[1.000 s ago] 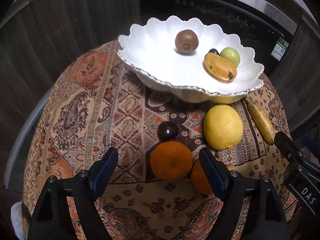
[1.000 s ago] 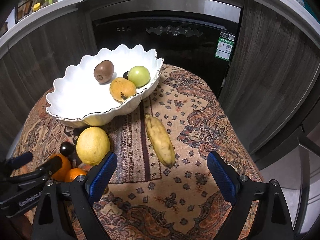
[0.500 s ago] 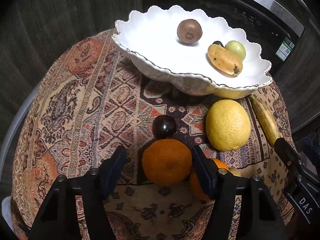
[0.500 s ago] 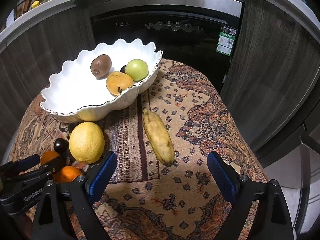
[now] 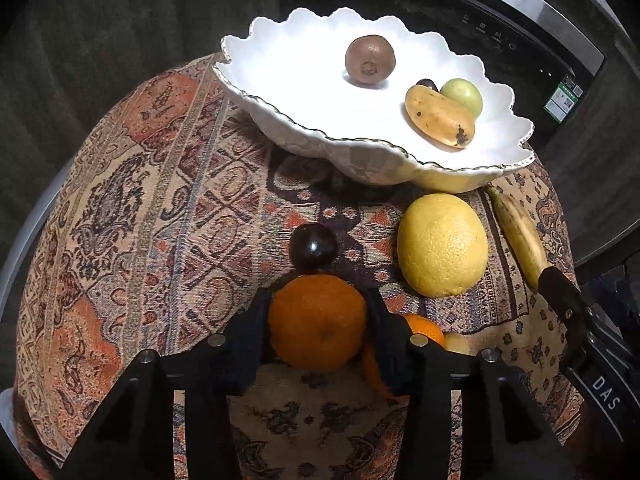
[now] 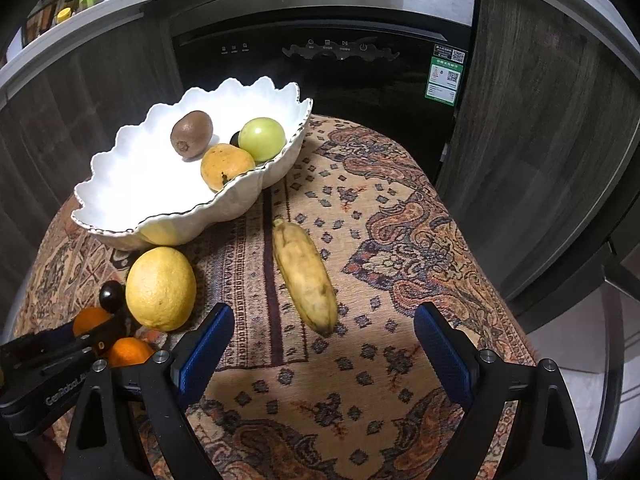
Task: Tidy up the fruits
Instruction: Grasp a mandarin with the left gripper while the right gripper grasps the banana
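Left gripper [image 5: 318,320] has closed in: its pads now press both sides of the orange [image 5: 318,322], still down on the cloth [image 5: 160,200]. Grip made, lift to the bowl [image 5: 280,80] likely next. Right gripper [image 6: 320,352] hangs wide open, empty, above the banana [image 6: 306,276].

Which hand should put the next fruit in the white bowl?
Left, most likely. The left gripper already has its fingers against both sides of an orange, ready to lift toward the bowl. The right gripper is open and empty, short of the banana.
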Available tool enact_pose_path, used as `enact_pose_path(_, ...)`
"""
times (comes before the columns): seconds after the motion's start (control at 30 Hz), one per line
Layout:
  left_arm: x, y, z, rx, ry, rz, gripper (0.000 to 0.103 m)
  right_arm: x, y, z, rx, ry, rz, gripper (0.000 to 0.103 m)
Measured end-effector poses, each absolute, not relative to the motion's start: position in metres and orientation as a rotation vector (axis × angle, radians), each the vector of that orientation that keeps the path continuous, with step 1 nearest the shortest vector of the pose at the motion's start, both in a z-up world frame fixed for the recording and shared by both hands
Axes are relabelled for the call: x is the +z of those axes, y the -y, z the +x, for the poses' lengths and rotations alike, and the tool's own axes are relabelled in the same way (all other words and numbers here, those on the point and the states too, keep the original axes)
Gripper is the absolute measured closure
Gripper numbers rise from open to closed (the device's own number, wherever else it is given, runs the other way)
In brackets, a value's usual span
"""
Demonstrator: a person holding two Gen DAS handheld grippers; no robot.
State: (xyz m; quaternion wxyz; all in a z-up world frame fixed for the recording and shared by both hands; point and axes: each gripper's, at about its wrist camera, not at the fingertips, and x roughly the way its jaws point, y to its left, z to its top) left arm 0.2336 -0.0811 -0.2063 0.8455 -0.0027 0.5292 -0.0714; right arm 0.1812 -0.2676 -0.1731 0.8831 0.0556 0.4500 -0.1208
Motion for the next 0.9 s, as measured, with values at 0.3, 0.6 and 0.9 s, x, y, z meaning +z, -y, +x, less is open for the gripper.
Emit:
enact_pose_path(0.3, -0.181, 0.075, 0.236, -0.112, -1.025, 0.048, 0.058, -0.175, 0.265, 0.214, -0.216, -0.952, 0.059, 0.012)
enact_pose_path(0.6, -0.175, 0.084, 0.244, -0.116, -1.003, 0.064, 0.058, -0.199, 0.269, 0.236, -0.140, -1.025, 0.050, 0.045)
enact_pose_path(0.9, -0.179, 0.085, 0.241, -0.114, -1.017, 0.065, 0.058, -0.208, 0.270, 0.235, -0.105, -1.063, 0.057, 0.072)
